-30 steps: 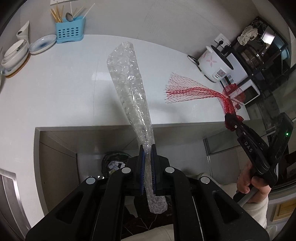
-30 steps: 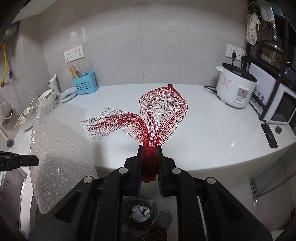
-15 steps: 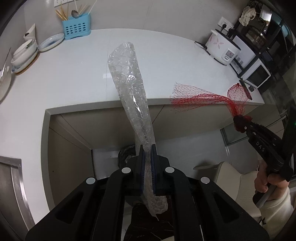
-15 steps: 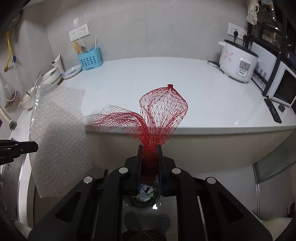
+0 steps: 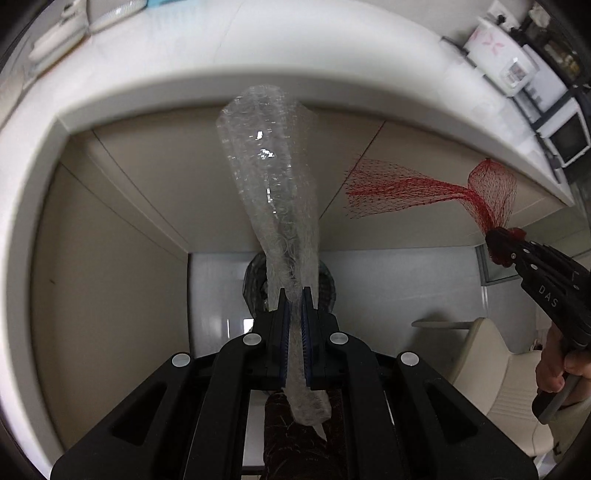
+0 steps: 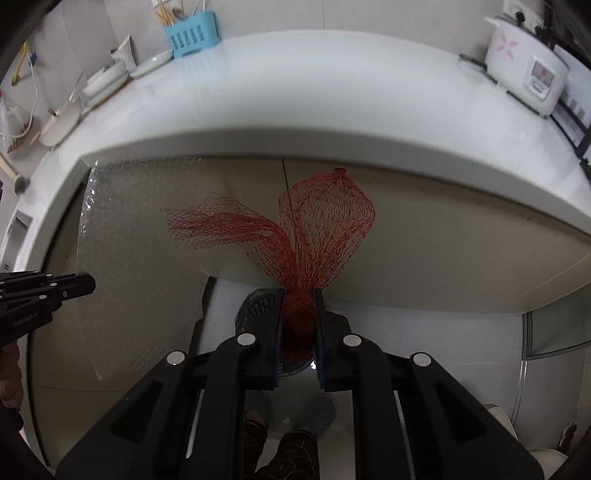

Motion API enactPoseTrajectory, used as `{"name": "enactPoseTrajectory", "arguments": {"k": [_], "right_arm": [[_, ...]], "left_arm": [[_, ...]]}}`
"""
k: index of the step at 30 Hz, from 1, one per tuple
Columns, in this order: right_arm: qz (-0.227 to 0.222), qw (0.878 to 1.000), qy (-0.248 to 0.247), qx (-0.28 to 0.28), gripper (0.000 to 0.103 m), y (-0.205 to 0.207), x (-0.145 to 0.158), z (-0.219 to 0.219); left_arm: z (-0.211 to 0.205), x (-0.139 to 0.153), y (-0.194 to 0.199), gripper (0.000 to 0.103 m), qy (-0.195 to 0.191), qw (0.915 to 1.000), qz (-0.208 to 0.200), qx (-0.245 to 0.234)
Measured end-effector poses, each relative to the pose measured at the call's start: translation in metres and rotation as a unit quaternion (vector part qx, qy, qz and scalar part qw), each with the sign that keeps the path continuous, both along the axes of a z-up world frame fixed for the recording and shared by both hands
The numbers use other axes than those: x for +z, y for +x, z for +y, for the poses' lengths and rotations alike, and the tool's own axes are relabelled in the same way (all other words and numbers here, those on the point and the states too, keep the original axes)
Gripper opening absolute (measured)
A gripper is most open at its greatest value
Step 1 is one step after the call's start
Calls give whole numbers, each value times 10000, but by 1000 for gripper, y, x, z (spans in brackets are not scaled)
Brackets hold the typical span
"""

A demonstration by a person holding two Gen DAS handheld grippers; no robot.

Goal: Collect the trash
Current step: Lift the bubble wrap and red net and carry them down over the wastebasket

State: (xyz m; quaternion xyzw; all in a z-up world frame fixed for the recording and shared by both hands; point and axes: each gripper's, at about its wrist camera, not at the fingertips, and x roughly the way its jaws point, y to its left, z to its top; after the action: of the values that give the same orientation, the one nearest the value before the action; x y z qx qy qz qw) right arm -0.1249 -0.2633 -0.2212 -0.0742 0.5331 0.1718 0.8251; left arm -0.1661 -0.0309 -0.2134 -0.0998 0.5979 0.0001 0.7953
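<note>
My left gripper (image 5: 294,295) is shut on a clear sheet of bubble wrap (image 5: 273,177) that stands up from its jaws; the sheet also shows in the right wrist view (image 6: 125,236). My right gripper (image 6: 298,295) is shut on a bunched red mesh net bag (image 6: 325,229), also seen in the left wrist view (image 5: 436,192). Both are held below the counter edge, above a dark round trash bin (image 5: 327,284) on the floor, partly hidden behind the jaws; it also shows in the right wrist view (image 6: 255,310).
The white counter (image 6: 332,103) curves overhead with beige cabinet fronts (image 5: 122,206) below. A rice cooker (image 6: 524,70), blue utensil holder (image 6: 190,35) and dishes (image 6: 107,77) stand on it. A beige chair (image 5: 491,362) is at the right. The person's feet (image 6: 321,410) are below.
Both grippers have dropped from above the counter to below its edge, still holding the bubble wrap and the net bag. The trash bin is now closer, right under the jaws.
</note>
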Motion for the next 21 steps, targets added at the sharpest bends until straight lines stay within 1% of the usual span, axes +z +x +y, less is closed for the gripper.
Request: {"name": "enactPoseTrajectory", "arguments": {"k": [2, 5, 6, 8, 9, 12, 15, 18, 21], "right_arm": [[80, 10000, -23, 46, 12, 2, -26, -1], [230, 9996, -137, 93, 12, 6, -80, -3], [282, 9994, -193, 87, 12, 6, -97, -3], [403, 9988, -256, 73, 12, 8, -129, -5], [434, 9984, -344, 80, 12, 9, -150, -6], [560, 9973, -435, 184, 12, 9, -197, -4], [673, 9958, -579, 241, 12, 9, -241, -2], [771, 9948, -597, 295, 12, 15, -274, 3], [831, 9944, -588, 271, 12, 18, -298, 7]], "left_arm": [[-5, -27, -1, 5, 31, 10000, 8, 5], [-11, -76, -2, 5, 31, 9999, 91, 35], [-13, -94, -2, 5, 56, 9999, 155, 52], [-15, -136, 1, 5, -43, 9994, 309, 124], [-16, -156, 2, 5, -50, 9993, 336, 146], [-16, -210, 8, 5, -98, 9992, 331, 216], [-19, -260, 14, 5, 12, 9992, 359, 164], [-20, -297, 22, 5, -14, 9995, 265, 160], [-27, -326, 25, 5, 131, 9998, 170, 33]]}}
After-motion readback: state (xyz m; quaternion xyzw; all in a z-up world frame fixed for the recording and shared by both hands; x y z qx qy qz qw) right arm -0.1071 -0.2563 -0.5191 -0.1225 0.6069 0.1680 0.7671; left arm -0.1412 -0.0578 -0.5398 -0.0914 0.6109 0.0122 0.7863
